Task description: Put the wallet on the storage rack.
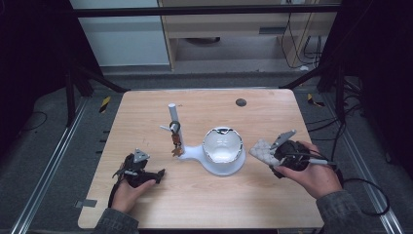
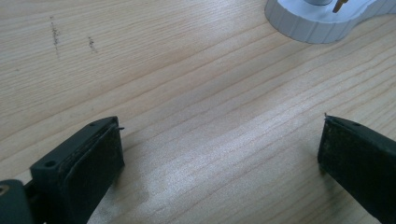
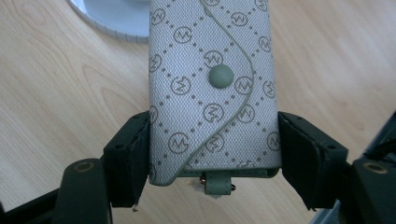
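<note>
My right gripper is shut on a pale grey patterned key pouch with a round snap button, both pads pressing its sides, lifted off the wooden table. From above, the pouch sticks out of the right gripper to the right of a white bowl-shaped stand. The stand has an upright peg with keys hanging on it. My left gripper rests on the table at the front left, open with nothing between its fingers.
The white stand's ribbed base lies ahead of the left gripper. A small dark round spot marks the table's far side. Black frame bars and cables surround the table.
</note>
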Available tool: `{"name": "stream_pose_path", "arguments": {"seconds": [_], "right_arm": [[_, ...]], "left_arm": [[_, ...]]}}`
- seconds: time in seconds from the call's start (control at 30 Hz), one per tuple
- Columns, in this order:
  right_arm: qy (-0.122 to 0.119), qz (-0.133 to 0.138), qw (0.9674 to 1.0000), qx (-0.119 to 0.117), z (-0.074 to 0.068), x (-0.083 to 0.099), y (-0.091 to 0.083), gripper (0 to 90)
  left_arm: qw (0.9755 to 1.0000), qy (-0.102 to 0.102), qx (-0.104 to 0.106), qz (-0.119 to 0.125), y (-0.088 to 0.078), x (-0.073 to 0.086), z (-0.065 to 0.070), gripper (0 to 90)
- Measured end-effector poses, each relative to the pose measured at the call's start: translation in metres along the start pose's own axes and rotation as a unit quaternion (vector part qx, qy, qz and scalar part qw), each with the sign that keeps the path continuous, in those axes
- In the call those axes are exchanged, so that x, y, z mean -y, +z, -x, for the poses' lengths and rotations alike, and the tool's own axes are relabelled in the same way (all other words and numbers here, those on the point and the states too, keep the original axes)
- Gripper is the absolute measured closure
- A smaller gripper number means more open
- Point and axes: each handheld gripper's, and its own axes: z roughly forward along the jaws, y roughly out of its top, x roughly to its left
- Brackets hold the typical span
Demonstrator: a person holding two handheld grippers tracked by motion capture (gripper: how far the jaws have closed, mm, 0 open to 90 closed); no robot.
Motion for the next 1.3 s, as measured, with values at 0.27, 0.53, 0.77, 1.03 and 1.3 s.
{"name": "stream_pose_path", "arguments": {"seconds": [0.27,0.53,0.77,1.03,1.3], "right_arm": [[-0.023,0.011,0.9997,-0.003,0.004,-0.020,-0.014,30.4],[-0.051,0.013,0.9986,0.001,0.000,-0.038,-0.023,30.5],[-0.077,0.011,0.9970,0.002,-0.008,-0.057,-0.026,30.6],[-0.109,0.001,0.9940,0.007,-0.017,-0.078,-0.023,30.6],[-0.134,-0.002,0.9909,0.009,-0.024,-0.092,-0.023,30.7]], "left_arm": [[1.0000,0.000,0.000,-0.001,0.000,0.000,0.000,0.0],[1.0000,-0.001,-0.003,-0.001,-0.001,0.001,0.000,0.0],[1.0000,-0.003,-0.004,0.000,-0.001,0.001,0.000,0.0],[1.0000,-0.005,-0.003,0.001,-0.001,0.001,0.000,0.0],[1.0000,-0.004,-0.003,0.001,-0.001,0.001,0.000,0.0]]}}
